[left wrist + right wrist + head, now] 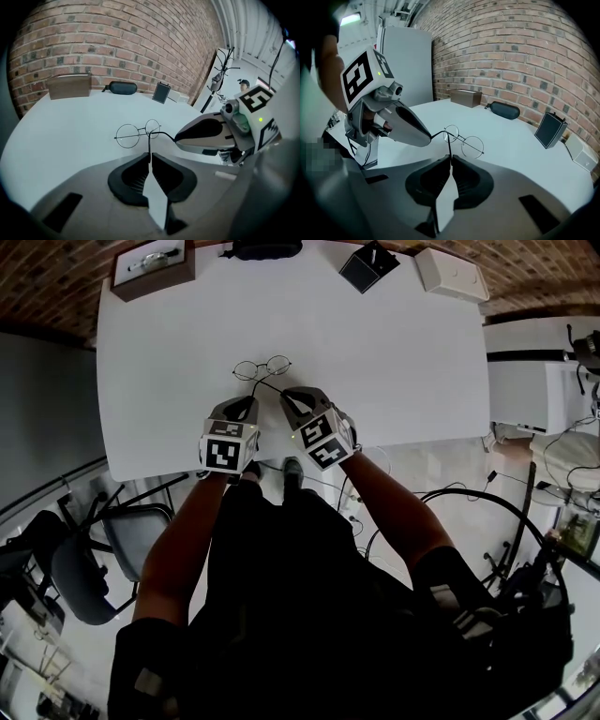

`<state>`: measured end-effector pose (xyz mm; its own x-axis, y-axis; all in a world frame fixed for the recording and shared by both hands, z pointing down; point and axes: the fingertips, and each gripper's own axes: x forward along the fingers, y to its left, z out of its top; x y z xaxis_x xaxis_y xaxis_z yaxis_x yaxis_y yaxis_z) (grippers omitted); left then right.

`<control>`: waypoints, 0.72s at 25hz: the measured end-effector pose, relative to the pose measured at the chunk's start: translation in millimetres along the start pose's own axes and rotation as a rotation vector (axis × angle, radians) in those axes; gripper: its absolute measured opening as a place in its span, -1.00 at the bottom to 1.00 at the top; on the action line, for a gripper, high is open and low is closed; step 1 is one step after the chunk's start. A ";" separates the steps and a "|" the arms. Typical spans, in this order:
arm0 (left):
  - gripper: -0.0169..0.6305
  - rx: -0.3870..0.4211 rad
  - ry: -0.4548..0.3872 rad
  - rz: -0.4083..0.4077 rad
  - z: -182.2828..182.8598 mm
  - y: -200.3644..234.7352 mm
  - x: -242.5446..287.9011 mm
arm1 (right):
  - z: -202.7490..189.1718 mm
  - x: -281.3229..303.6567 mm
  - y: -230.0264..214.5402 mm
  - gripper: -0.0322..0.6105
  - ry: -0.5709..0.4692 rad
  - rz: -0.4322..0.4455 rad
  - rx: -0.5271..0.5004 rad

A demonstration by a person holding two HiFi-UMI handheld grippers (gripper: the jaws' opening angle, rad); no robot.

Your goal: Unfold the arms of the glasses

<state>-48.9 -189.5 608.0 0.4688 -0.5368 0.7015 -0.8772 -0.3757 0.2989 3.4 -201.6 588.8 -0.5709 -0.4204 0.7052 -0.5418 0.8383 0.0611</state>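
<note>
The unfolding step is judged under way: the glasses (247, 370) are seen mid-table (394, 381), toward its near edge, one thin arm pinched in the closed left gripper (150, 157), the other in the closed right gripper (450, 158). Next, the arms should be swung gently apart without the hinges being strained.

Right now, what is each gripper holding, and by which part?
The glasses, by both arms: the left gripper has its jaws shut on one arm, the right gripper on the other.
</note>
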 end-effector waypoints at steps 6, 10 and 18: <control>-0.85 0.057 0.031 0.000 -12.3 -3.3 7.0 | -13.0 5.2 14.6 -0.84 0.023 0.035 0.016; -0.85 0.030 0.039 -0.009 -18.5 -5.4 9.3 | -21.3 11.7 18.4 -0.84 0.039 0.046 0.021; -0.85 0.061 0.051 -0.021 -26.9 -15.2 17.2 | -29.5 20.0 16.7 -0.83 0.058 0.039 0.016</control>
<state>-30.3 -172.7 632.9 0.4798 -0.4893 0.7283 -0.8586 -0.4329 0.2748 1.1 -185.8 624.8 -0.5554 -0.3665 0.7465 -0.5297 0.8479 0.0222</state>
